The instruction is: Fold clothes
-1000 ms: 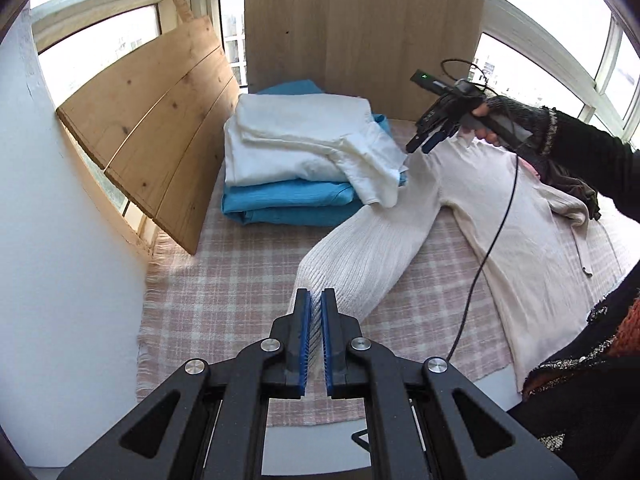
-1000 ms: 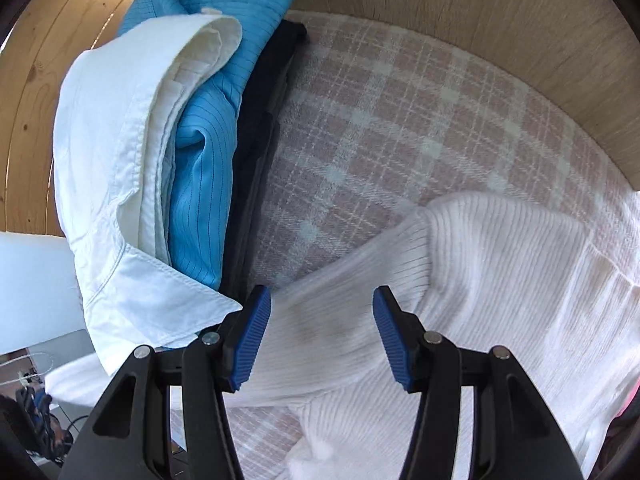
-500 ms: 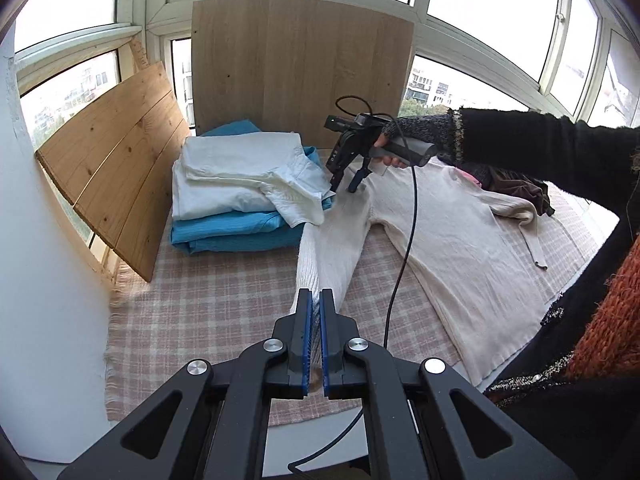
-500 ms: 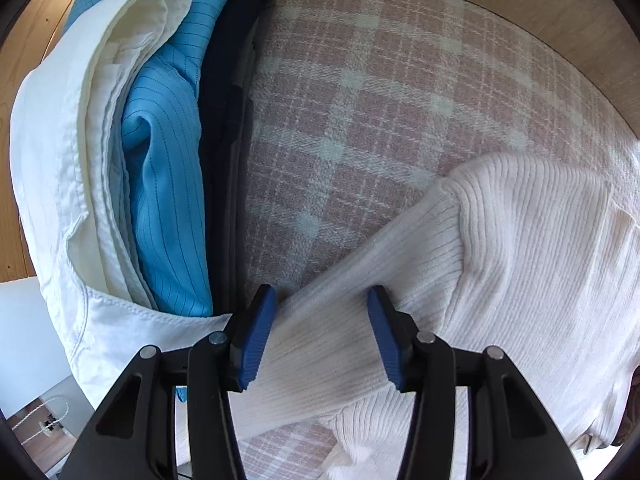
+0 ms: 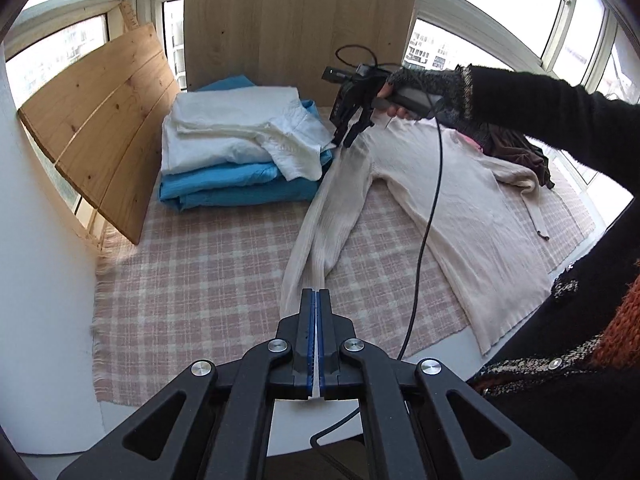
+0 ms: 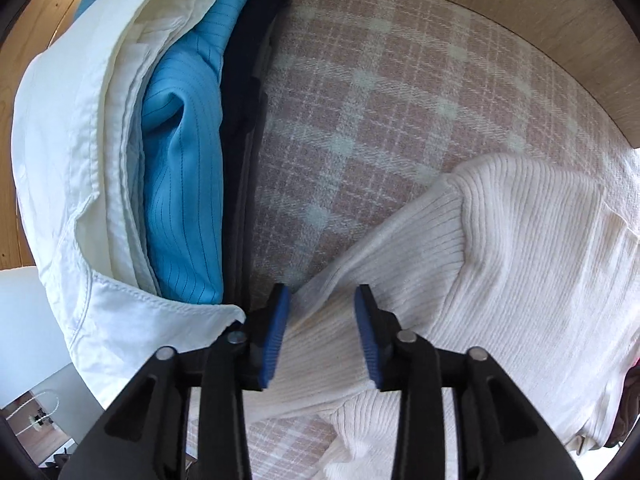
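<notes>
Left gripper (image 5: pixel 316 312) pinching the cream sweater's cuff (image 5: pixel 301 280) at six o'clock; right gripper (image 6: pixel 320 320) spread over the sleeve (image 6: pixel 384 264), folded stack (image 6: pixel 120 140) at nine o'clock.

Your left hand-held gripper (image 5: pixel 316 320) is clamped on the cuff of the cream sweater (image 5: pixel 452 200), which lies spread on the checked cloth (image 5: pixel 192 280). Your right hand-held gripper (image 5: pixel 348 136) hovers over the sleeve's shoulder end, just beside the stack of folded clothes (image 5: pixel 240 152).

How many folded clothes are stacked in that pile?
3 show: a white shirt on top, a blue shirt under it, a dark garment at the bottom. More may be hidden.
</notes>
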`<state>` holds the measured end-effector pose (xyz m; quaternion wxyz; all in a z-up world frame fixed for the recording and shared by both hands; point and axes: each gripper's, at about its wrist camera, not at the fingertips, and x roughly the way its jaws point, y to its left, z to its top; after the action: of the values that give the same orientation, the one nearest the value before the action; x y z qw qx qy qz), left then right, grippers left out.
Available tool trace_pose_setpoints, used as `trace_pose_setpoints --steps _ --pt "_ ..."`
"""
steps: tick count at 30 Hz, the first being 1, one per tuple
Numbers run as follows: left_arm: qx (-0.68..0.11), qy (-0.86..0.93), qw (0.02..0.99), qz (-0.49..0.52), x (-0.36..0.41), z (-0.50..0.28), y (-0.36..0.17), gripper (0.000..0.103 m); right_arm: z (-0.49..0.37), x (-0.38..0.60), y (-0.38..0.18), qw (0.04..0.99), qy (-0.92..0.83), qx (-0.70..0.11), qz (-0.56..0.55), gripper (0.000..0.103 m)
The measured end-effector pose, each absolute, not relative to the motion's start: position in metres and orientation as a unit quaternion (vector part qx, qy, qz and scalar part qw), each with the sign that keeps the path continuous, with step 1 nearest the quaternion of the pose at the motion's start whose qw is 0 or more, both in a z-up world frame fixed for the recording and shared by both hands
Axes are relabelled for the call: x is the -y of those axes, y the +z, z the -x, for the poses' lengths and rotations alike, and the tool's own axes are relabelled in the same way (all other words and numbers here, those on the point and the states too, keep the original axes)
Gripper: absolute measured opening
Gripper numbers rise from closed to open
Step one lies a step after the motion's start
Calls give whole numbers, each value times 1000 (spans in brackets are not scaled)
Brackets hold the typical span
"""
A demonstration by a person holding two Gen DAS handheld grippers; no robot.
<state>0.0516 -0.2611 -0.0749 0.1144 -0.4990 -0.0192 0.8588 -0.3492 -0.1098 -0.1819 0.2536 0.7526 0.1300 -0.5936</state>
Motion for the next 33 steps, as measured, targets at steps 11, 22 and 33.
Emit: trace_pose_setpoints --steps 11,22,33 --pt "-28 784 106 611 249 -35 -184 34 340 114 -177 226 -596 -146 -757 38" --pt "53 785 155 598 258 -36 -183 3 335 110 -167 214 -595 -153 -759 42" --pt "3 838 173 517 253 -47 -88 3 327 98 -150 250 -613 -139 -736 12"
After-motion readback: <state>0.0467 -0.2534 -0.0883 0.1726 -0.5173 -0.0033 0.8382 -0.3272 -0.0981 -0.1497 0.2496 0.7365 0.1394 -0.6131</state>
